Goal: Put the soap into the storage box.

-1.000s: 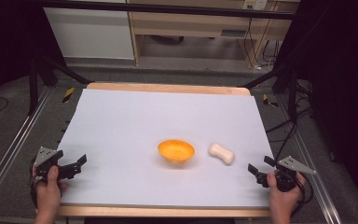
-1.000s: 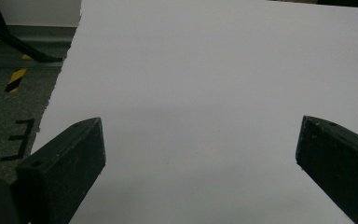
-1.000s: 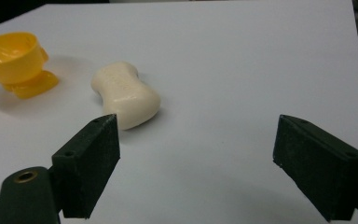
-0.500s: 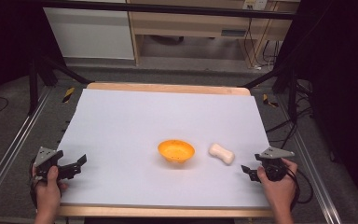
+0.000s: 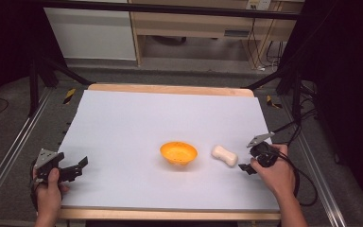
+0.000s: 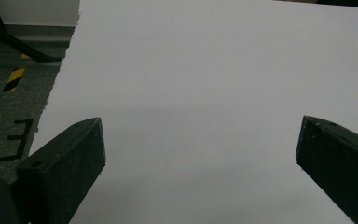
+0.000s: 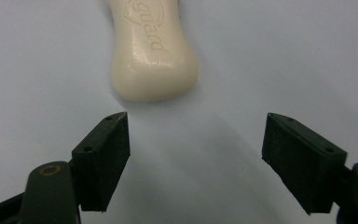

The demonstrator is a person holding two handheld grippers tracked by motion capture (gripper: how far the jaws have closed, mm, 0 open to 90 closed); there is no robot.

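Observation:
A cream bar of soap point(image 5: 224, 155) lies on the white sheet, just right of an orange bowl point(image 5: 178, 152). My right gripper point(image 5: 246, 166) hovers close to the soap's right end, pointing at it. In the right gripper view the soap point(image 7: 153, 51) lies just beyond the fingertips, and the right gripper point(image 7: 196, 126) is open with only bare sheet between its jaws. Those jaws narrowed and have just been opening slightly again. My left gripper point(image 5: 78, 168) rests at the sheet's front left, open, and the left gripper point(image 6: 200, 130) has nothing between its jaws.
The white sheet point(image 5: 137, 123) covers a wooden table point(image 5: 170, 89). Metal rails point(image 5: 9, 156) run along both sides, with yellow-black tape point(image 5: 69, 96) on the floor at the left. Black stand legs and cables point(image 5: 288, 127) sit at the far right corner.
My right gripper has moved up and to the left across the sheet, from the front right edge to beside the soap. The left hand, bowl and soap have stayed put.

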